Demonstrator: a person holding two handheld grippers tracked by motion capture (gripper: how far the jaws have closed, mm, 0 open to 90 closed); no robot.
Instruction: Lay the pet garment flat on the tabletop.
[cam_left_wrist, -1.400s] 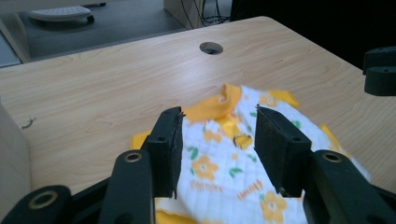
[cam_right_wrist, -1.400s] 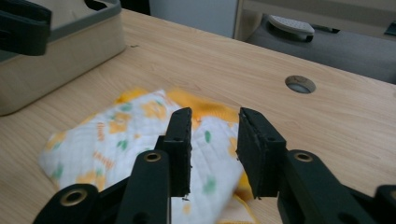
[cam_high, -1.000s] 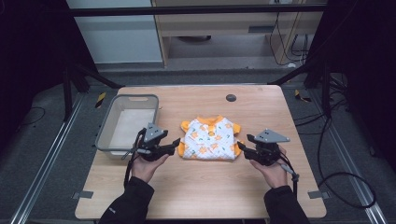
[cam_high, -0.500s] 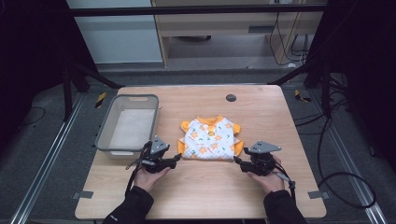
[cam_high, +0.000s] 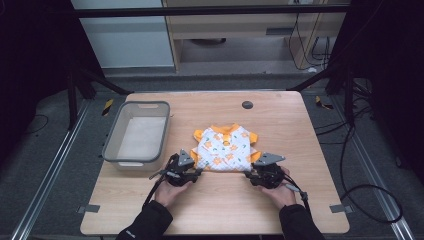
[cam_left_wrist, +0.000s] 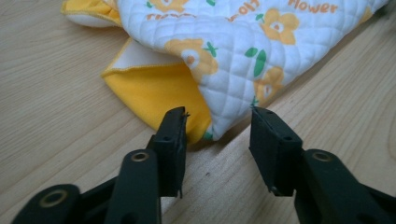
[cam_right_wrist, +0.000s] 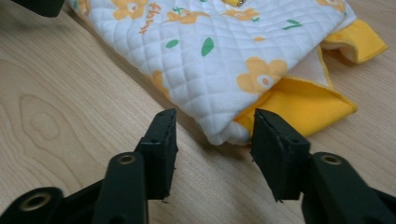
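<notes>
A small quilted white top (cam_high: 225, 150) with orange flowers and yellow trim lies flat in the middle of the wooden table. My left gripper (cam_high: 198, 173) is low at its near left corner. In the left gripper view the corner of the top (cam_left_wrist: 224, 70) lies between the jaws of the left gripper (cam_left_wrist: 217, 122), which have just been closing but still stand apart. My right gripper (cam_high: 250, 176) sits at the near right corner. There the folded corner (cam_right_wrist: 219, 60) reaches between the right gripper's (cam_right_wrist: 212, 125) jaws, also just narrowed and not pressing.
A grey plastic tub (cam_high: 135, 161) stands at the table's left side, close to my left hand. A small black round cap (cam_high: 247, 105) sits near the far edge. Bare wood (cam_high: 225, 210) stretches in front of the top.
Both hands have come down and inward to the top's near corners. Each pair of jaws has narrowed around a corner of the fabric.
</notes>
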